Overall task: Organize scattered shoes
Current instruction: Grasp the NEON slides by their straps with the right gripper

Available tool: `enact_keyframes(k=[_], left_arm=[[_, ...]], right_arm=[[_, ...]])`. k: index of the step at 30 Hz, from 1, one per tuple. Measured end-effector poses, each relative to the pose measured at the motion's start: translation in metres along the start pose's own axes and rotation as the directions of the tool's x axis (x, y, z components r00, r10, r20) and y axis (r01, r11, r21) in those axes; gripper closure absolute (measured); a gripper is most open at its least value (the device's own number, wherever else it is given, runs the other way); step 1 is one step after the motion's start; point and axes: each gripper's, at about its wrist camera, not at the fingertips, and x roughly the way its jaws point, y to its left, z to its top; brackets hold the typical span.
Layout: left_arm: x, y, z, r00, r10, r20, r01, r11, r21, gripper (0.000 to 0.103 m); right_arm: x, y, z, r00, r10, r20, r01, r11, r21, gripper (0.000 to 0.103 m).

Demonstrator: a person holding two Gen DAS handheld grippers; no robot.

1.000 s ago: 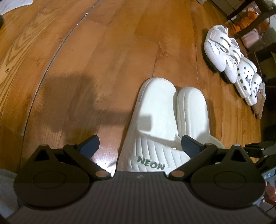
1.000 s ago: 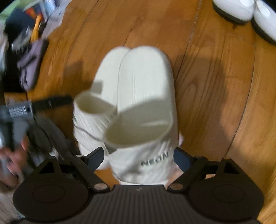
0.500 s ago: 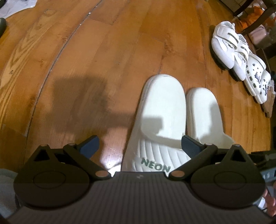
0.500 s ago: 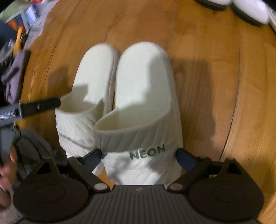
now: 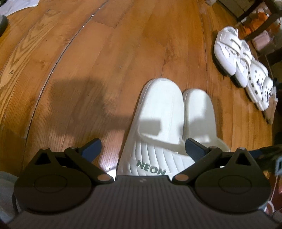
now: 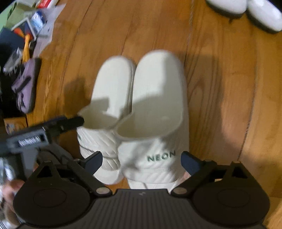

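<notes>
Two white slides lie side by side on the wooden floor, toes pointing away from me. In the left wrist view the left slide (image 5: 155, 121) shows "NEON" on its strap, with the right slide (image 5: 199, 112) touching it. My left gripper (image 5: 142, 148) is open just behind that strap, its fingers apart from it. In the right wrist view the "NEON" slide (image 6: 158, 98) sits beside the other slide (image 6: 112, 88). My right gripper (image 6: 141, 161) is open, with the strap between its fingers and untouched. The left gripper's body (image 6: 44, 132) enters from the left.
White sneakers (image 5: 229, 51) and white clogs (image 5: 259, 86) stand in a row at the right, near dark furniture legs. The sneakers' toes (image 6: 246, 8) show at the top right. A purple item (image 6: 24, 88) and mixed clutter lie at the left edge. Bare floor stretches ahead and left.
The right wrist view has drawn back and is blurred, so the slides look farther away. The left wrist view shifted slightly. Both slides stay together on the floor and both grippers stay open.
</notes>
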Motion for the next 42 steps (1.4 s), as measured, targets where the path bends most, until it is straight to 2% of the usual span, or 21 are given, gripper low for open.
enact_keyframes(k=[2, 6, 7, 9, 12, 17, 24, 27, 28, 29, 30, 32, 34, 35, 36, 39, 42], left_arm=[[-0.004, -0.001, 0.001, 0.997, 0.062, 0.037, -0.062, 0.998, -0.003, 0.0], [-0.007, 0.002, 0.002, 0.995, 0.09, 0.05, -0.091, 0.996, 0.013, 0.0], [-0.006, 0.005, 0.002, 0.998, 0.057, 0.033, -0.057, 0.998, 0.006, 0.0], [-0.003, 0.011, 0.003, 1.0, -0.005, -0.001, 0.005, 1.0, -0.009, 0.0], [-0.001, 0.018, 0.004, 0.999, -0.031, -0.027, 0.03, 0.999, -0.03, 0.0], [0.0, 0.037, 0.007, 0.999, -0.033, -0.029, 0.03, 0.995, -0.096, 0.0], [-0.001, 0.049, 0.007, 1.0, -0.006, -0.018, 0.004, 0.992, -0.127, 0.0], [-0.004, 0.049, 0.009, 1.0, -0.002, -0.003, 0.002, 0.992, -0.129, 0.0], [-0.004, 0.049, 0.009, 1.0, -0.002, -0.002, 0.002, 0.992, -0.13, 0.0], [-0.005, 0.05, 0.009, 1.0, 0.0, -0.002, 0.0, 0.991, -0.131, 0.0], [-0.005, 0.05, 0.009, 1.0, 0.002, -0.001, -0.002, 0.991, -0.131, 0.0], [-0.005, 0.054, 0.008, 1.0, 0.002, -0.007, -0.003, 0.991, -0.134, 0.0], [-0.005, 0.056, 0.008, 1.0, -0.004, -0.007, 0.003, 0.99, -0.142, 0.0], [-0.006, 0.058, 0.008, 1.0, -0.008, -0.006, 0.007, 0.989, -0.146, 0.0], [-0.006, 0.059, 0.008, 1.0, -0.012, -0.006, 0.011, 0.989, -0.149, 0.0], [-0.006, 0.06, 0.008, 1.0, -0.02, -0.008, 0.019, 0.988, -0.151, 0.0], [-0.005, 0.06, 0.008, 1.0, -0.024, -0.009, 0.023, 0.989, -0.148, 0.0]], right_arm=[[0.004, 0.006, 0.01, 0.999, -0.048, -0.008, 0.048, 0.999, 0.003, 0.007], [0.042, 0.033, 0.032, 0.989, -0.098, -0.108, 0.102, 0.994, 0.031, 0.009], [0.065, 0.045, 0.035, 0.988, -0.096, -0.124, 0.101, 0.994, 0.038, 0.014], [0.085, 0.057, 0.043, 0.975, -0.091, -0.202, 0.105, 0.993, 0.061, 0.016], [0.103, 0.066, 0.063, 0.949, -0.148, -0.277, 0.167, 0.985, 0.043, 0.022], [0.132, 0.077, 0.083, 0.919, -0.221, -0.328, 0.238, 0.971, 0.013, 0.026], [0.154, 0.081, 0.078, 0.861, -0.271, -0.43, 0.278, 0.959, -0.048, 0.026], [0.168, 0.087, 0.065, 0.819, -0.282, -0.5, 0.274, 0.957, -0.091, 0.027], [0.171, 0.087, 0.063, 0.812, -0.281, -0.511, 0.273, 0.957, -0.094, 0.028], [0.174, 0.085, 0.062, 0.805, -0.282, -0.521, 0.273, 0.957, -0.095, 0.03], [0.177, 0.084, 0.061, 0.797, -0.29, -0.529, 0.279, 0.955, -0.104, 0.041], [0.179, 0.083, 0.058, 0.786, -0.32, -0.529, 0.292, 0.946, -0.138, 0.05], [0.174, 0.084, 0.055, 0.782, -0.344, -0.519, 0.292, 0.939, -0.182, 0.06], [0.172, 0.085, 0.053, 0.781, -0.354, -0.514, 0.291, 0.935, -0.202, 0.071], [0.169, 0.086, 0.052, 0.783, -0.356, -0.51, 0.287, 0.934, -0.212, 0.078], [0.156, 0.089, 0.045, 0.803, -0.381, -0.459, 0.28, 0.92, -0.274, 0.08], [0.141, 0.083, 0.049, 0.83, -0.36, -0.425, 0.266, 0.927, -0.265, 0.083]])
